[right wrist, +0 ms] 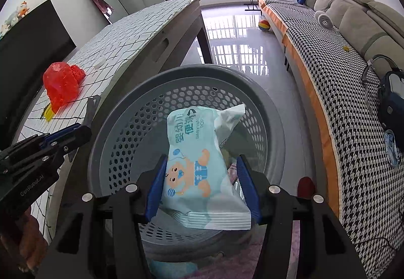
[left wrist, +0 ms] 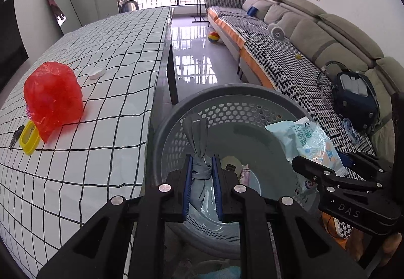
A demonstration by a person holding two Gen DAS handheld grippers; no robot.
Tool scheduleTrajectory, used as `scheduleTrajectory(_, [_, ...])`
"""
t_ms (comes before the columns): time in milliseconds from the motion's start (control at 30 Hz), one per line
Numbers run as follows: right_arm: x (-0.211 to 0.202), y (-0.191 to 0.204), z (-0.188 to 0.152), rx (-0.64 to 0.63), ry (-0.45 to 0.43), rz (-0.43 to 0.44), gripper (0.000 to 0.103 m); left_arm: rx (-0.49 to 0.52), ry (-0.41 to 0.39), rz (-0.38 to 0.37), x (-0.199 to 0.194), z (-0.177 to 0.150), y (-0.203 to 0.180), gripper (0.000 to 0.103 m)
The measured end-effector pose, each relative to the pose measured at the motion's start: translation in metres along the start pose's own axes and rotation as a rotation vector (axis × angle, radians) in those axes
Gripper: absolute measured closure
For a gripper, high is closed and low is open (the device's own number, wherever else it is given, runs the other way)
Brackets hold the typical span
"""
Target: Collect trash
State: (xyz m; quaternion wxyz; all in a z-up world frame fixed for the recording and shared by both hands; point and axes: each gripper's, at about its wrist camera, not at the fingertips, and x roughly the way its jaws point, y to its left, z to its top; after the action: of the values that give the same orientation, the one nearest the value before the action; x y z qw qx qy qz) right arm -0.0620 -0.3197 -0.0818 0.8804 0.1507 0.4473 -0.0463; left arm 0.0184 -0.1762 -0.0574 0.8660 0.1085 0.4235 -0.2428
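A grey perforated trash basket (left wrist: 227,97) stands on the floor beside the table; it also shows in the right wrist view (right wrist: 141,92). My left gripper (left wrist: 203,165) is shut on a knotted grey plastic bag (left wrist: 198,137) held over the basket's opening. My right gripper (right wrist: 202,175) is shut on a light blue baby wipes packet (right wrist: 199,152), also over the basket; the packet shows in the left wrist view (left wrist: 310,137). A red plastic bag (left wrist: 53,97) lies on the checked tablecloth (left wrist: 113,107).
A yellow box (left wrist: 29,137) and a white lid (left wrist: 97,72) lie on the table. A long sofa (left wrist: 303,34) with a dark bag (left wrist: 356,100) runs along the right. A ball (left wrist: 213,36) lies on the glossy floor.
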Motion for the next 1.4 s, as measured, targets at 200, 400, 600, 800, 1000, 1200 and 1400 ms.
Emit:
scheduleTrajectory(200, [0.002,-0.008,0.004,0.012,-0.011,0.001,0.049,-0.007,0.02,-0.003,0.008,0.001,0.0,0.082])
scheduleTrajectory(400, [0.001,-0.012,0.006,0.028,-0.021,0.011,0.044,-0.02,0.009,0.021,0.006,0.0,0.003,0.053])
scheduleTrajectory(600, [-0.001,-0.01,0.006,0.024,-0.023,0.003,0.044,-0.035,0.003,0.036,0.003,-0.001,0.006,0.048])
scheduleTrajectory(800, [-0.004,-0.006,0.004,0.011,-0.028,-0.008,0.044,-0.051,-0.016,0.054,-0.003,-0.002,0.008,0.031])
scheduleTrajectory(1000, [-0.008,0.0,0.003,-0.004,-0.037,-0.019,0.044,-0.064,-0.044,0.072,-0.013,-0.003,0.014,0.023])
scheduleTrajectory(1200, [-0.017,0.009,0.001,-0.025,-0.066,-0.029,0.037,-0.083,-0.071,0.096,-0.024,-0.006,0.02,0.011])
scheduleTrajectory(1400, [-0.024,0.019,-0.003,-0.046,-0.08,-0.028,0.032,-0.113,-0.091,0.138,-0.035,-0.01,0.032,0.006])
